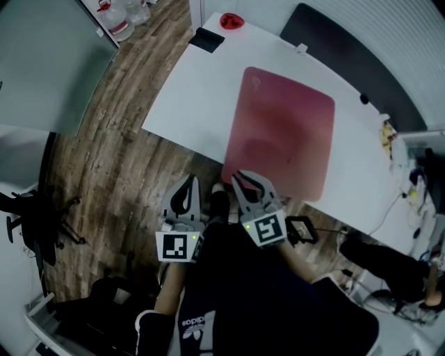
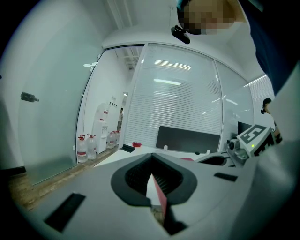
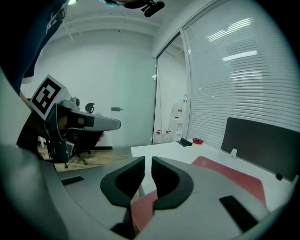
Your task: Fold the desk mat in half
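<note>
Red leather-look desk mat (image 1: 281, 135), just the one, and it lies flat and unfolded on the white surface (image 1: 198, 90), its near edge running close along the surface's near edge. Two hand-held grippers are in play. The right hand-held gripper (image 1: 240, 175) sits at the mat's near corner with its jaws all but together, only a thin slit between them and nothing clamped there; whether its tips touch the mat I can't tell. The left hand-held gripper (image 1: 188, 179) is off to the left of that same corner, out past the surface's edge and over the floor, jaws closed tip to tip and empty. Well beyond the mat's far corner there's one small red dish (image 1: 231, 21) and one flat black item (image 1: 206, 39) beside it. One dark partition panel (image 1: 348, 49) stands behind the mat's far edge. Left of the mat, wood-plank floor (image 1: 118, 160), a black office chair (image 1: 35, 215), several water bottles (image 1: 119, 21) and a frosted glass wall (image 1: 42, 62).
</note>
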A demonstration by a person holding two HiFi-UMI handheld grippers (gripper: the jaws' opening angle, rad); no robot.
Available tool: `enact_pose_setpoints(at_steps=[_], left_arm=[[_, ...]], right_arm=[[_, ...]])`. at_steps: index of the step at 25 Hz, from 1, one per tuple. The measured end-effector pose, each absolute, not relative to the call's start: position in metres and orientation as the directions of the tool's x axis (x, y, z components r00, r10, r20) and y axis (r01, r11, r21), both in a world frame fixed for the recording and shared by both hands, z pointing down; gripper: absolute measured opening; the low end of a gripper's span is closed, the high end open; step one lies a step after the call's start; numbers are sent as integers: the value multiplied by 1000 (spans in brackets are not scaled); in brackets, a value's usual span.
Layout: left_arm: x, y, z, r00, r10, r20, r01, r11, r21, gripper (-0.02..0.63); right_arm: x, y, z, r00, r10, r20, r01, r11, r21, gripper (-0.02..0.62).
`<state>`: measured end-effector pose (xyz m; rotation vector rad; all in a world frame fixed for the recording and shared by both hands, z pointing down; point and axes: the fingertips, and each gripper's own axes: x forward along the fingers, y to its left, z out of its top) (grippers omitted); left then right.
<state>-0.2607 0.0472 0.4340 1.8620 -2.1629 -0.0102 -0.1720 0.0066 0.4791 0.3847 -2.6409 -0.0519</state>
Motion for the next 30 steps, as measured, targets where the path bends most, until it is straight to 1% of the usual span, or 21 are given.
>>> enact_pose_setpoints(at_steps=[2, 8, 13, 16, 21, 26, 30], left_arm=[[-262, 50, 436, -134, -966, 221, -966, 178, 189, 3], [-264, 61, 444, -161, -956, 247, -957, 213, 198, 3], [-264, 74, 461, -168, -938, 304, -956, 230, 179, 3], [-262, 82, 473, -175, -925, 339, -952, 246, 180, 3], [-255, 90, 489, -171, -905, 389, -947, 261, 189, 3], [-254, 98, 499, -185, -889, 419, -938, 287, 195, 3], [-255, 93, 494, -207, -896, 392, -921, 313, 230, 3]], right_arm=[[-174, 10, 489, -840, -262, 475, -240, 965, 107, 91], [-179, 25, 535, -786, -198, 585, -148, 980, 133, 129], [-179, 34, 572, -751, -172, 637, -92, 983, 157, 185], [-180, 34, 590, -737, -192, 648, -89, 978, 189, 196], [-179, 29, 618, -699, -275, 660, -50, 940, 338, 196], [-177, 32, 638, -677, -269, 685, -27, 939, 342, 196], [-175, 31, 652, -651, -288, 703, 15, 920, 391, 196]])
